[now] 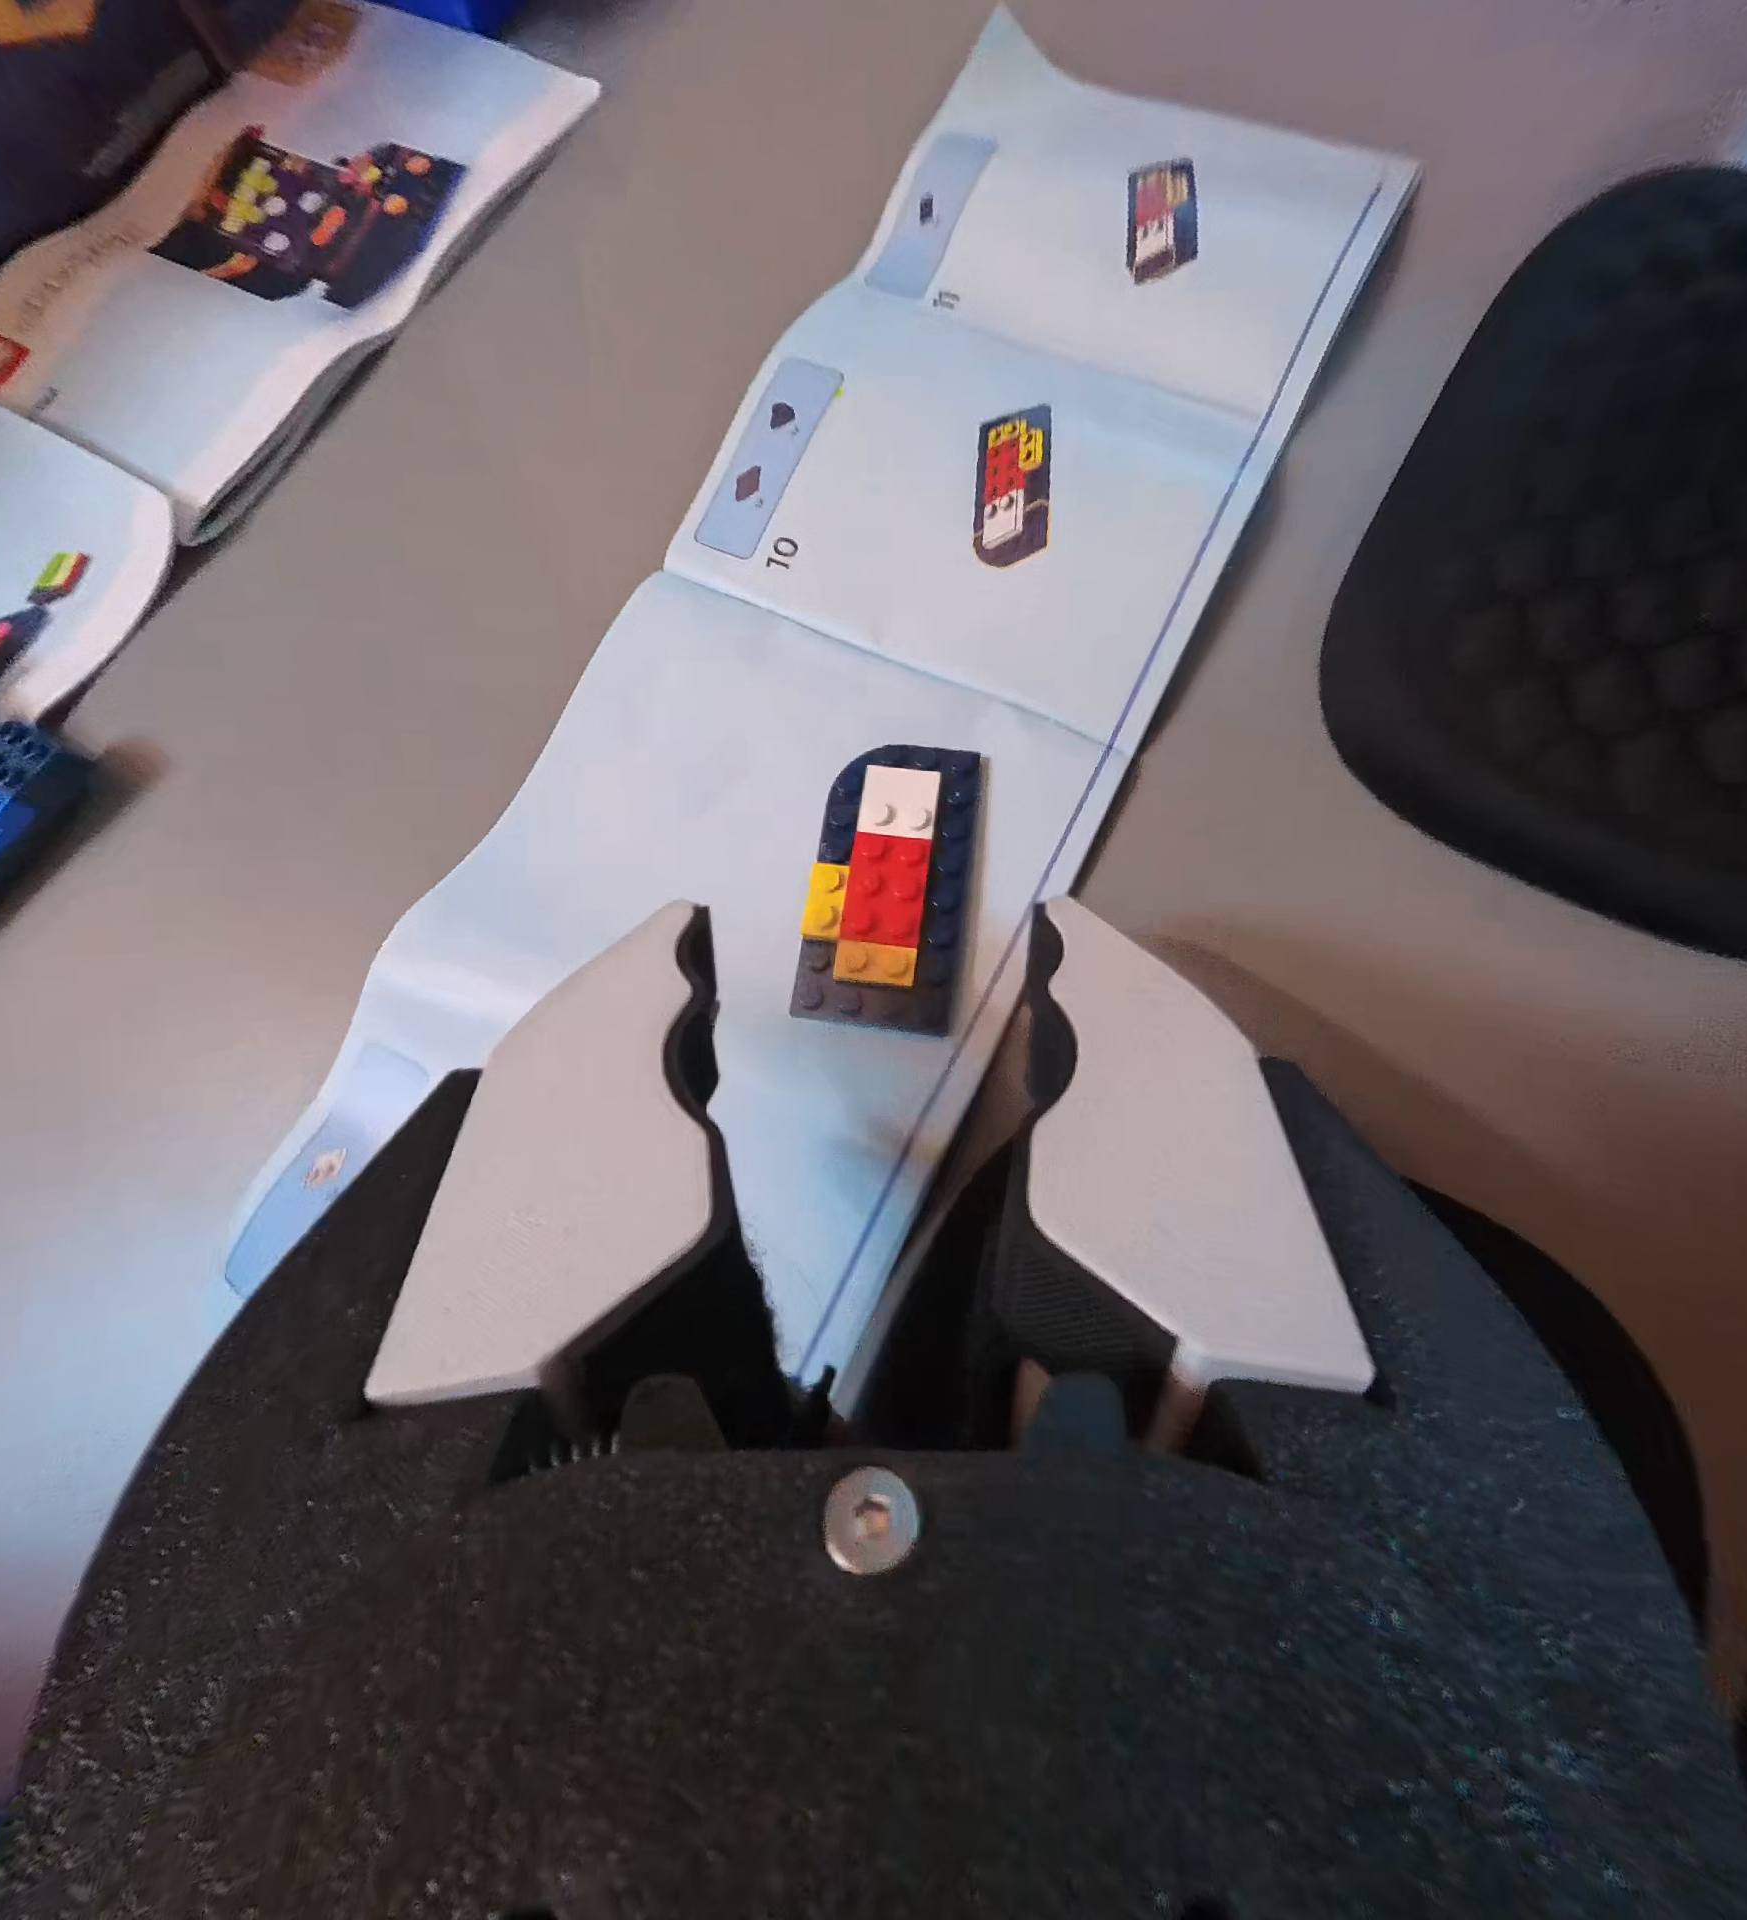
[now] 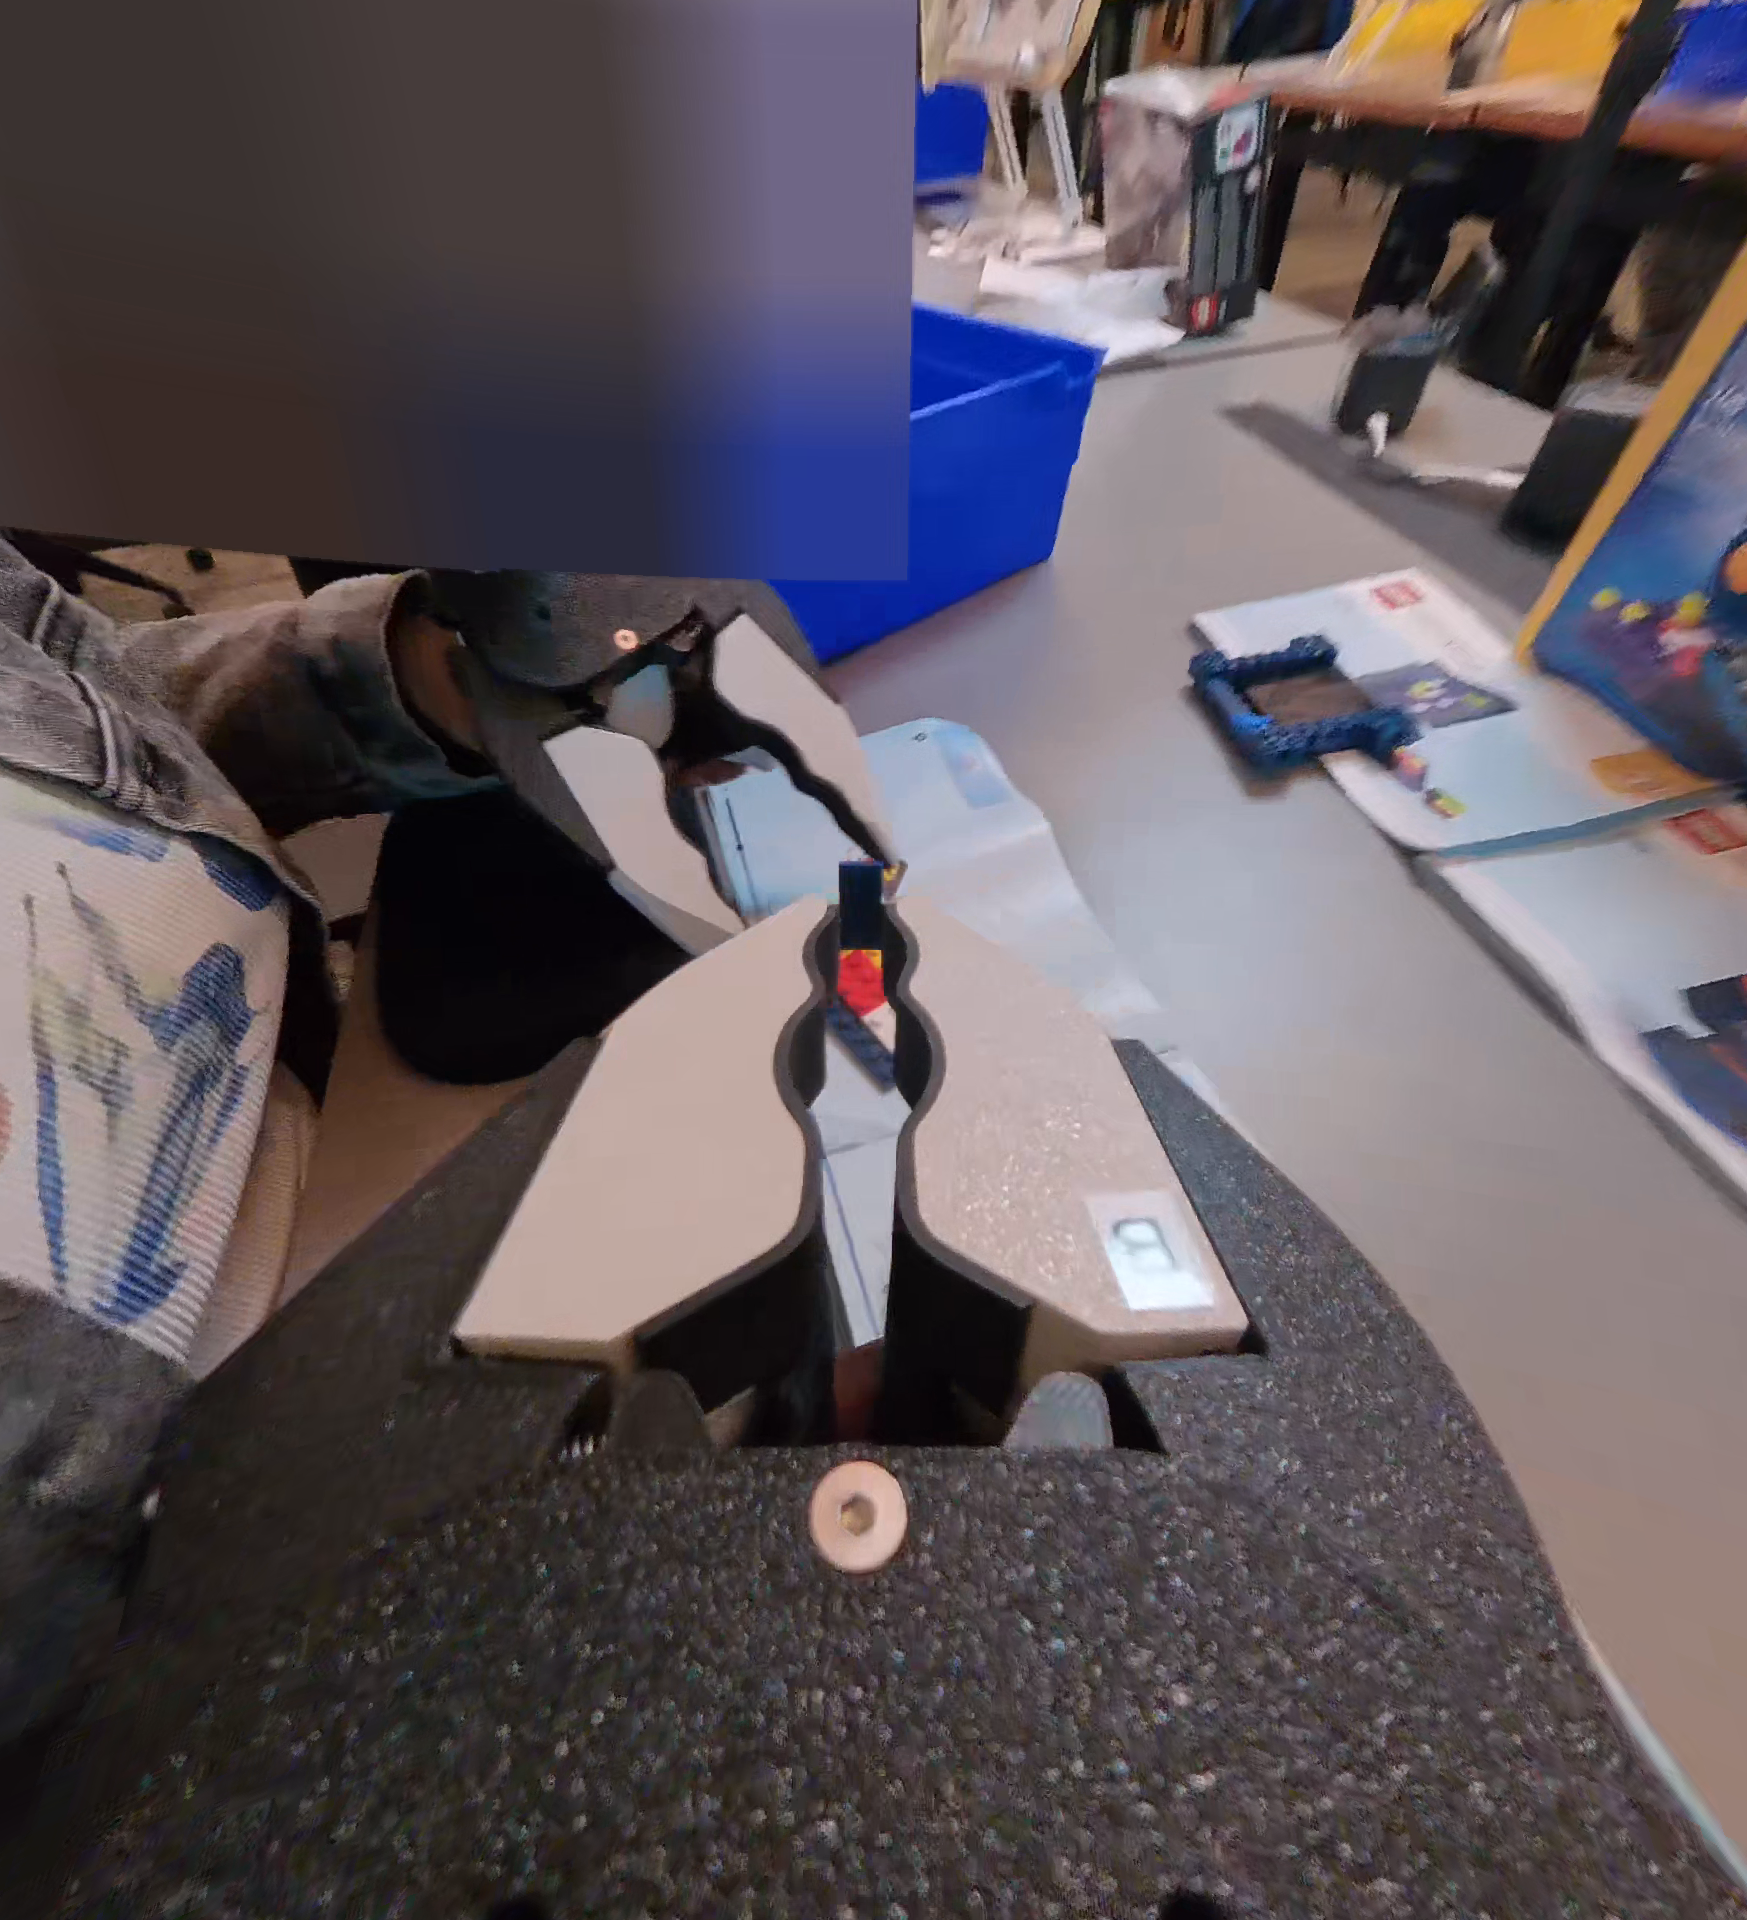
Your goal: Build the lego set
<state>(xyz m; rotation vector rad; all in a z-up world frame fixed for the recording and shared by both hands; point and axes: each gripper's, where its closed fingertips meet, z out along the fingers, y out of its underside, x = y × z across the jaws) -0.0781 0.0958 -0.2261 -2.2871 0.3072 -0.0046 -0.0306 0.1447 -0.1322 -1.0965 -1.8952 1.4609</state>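
Blue bin, contents hidden

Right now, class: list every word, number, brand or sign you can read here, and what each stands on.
I will not copy writing; here is where it stands.
Unfolded instruction sheet: printed step numbers, legible.
Booklet cover: red logo patch, blurred.
Colourful box: lettering cut off, blurred.
Sticker on right gripper finger: too small.

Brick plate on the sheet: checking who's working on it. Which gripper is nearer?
Left gripper. Its open fingers flank the plate's near end; the right gripper sits farther back, sighting it through its narrow finger gap.
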